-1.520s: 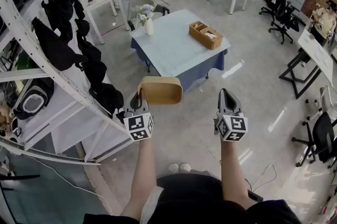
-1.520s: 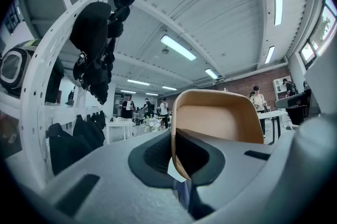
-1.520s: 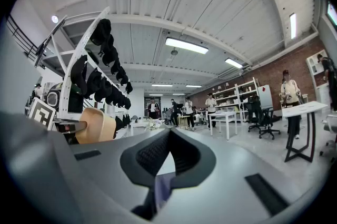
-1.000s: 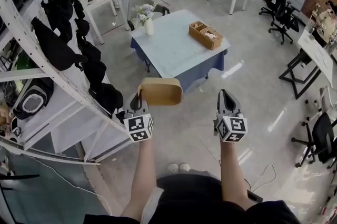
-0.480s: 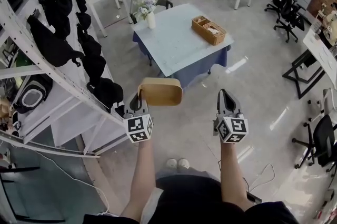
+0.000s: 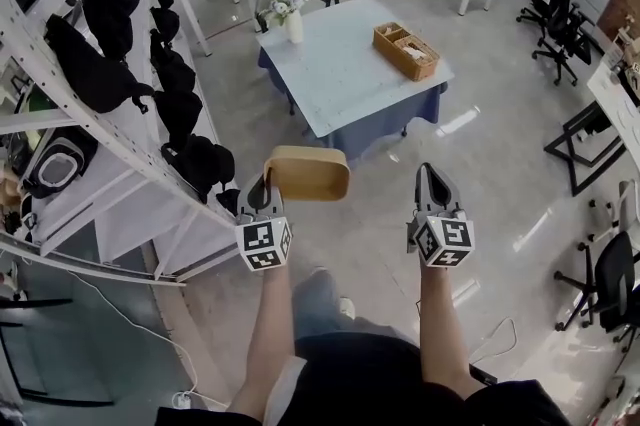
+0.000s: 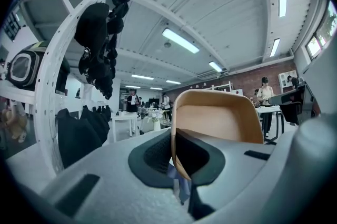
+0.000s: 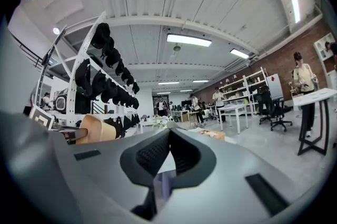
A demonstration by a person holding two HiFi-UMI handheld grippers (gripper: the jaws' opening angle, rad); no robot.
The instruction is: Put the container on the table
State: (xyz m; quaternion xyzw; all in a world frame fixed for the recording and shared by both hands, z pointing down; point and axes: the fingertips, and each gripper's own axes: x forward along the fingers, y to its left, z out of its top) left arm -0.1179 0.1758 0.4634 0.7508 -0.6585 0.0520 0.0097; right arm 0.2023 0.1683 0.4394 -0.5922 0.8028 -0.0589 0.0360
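Left gripper (image 6: 266, 186): jaws clamped on side wall of container (image 6: 308, 172) (tan, oval, open-topped), which hung in air above floor, well short of table (image 6: 340, 79).
Right gripper (image 6: 432, 178): jaws pressed together, nothing between them; level with left gripper, well apart from container.
Table: pale top, blue cloth below; carried basket (image 6: 406, 51) near right edge, vase (image 6: 294, 24) with flowers at far-left corner.
Rack (image 6: 110, 214) hung with black bags (image 6: 185, 109) stood along person's left.

Open floor (image 6: 385, 204) reaches the table (image 6: 335, 79); rack (image 6: 135, 159) crowds the left.
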